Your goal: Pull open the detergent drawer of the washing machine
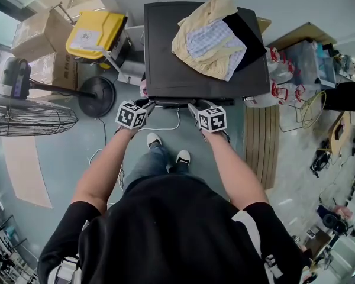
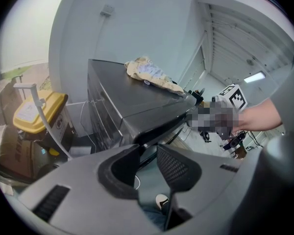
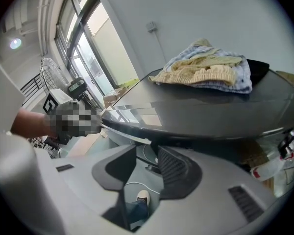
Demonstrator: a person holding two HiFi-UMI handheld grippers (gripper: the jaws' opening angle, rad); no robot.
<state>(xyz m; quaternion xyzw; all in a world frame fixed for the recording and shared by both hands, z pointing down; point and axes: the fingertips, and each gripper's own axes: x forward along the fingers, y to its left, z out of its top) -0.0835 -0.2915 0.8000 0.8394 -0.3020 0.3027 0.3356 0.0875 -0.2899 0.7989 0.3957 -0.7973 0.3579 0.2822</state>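
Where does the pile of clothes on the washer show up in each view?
Head view: pile of clothes upper centre, right of middle.
Left gripper view: upper centre, small.
Right gripper view: upper right, large.
Shared landmark: the washing machine's dark top, under the pile.

The head view looks steeply down from above the person onto the top of the washing machine [image 1: 165, 70], while the two gripper views sit low and close at its front edge, angled across its top, all three sharing the pile of clothes [image 1: 208, 37].
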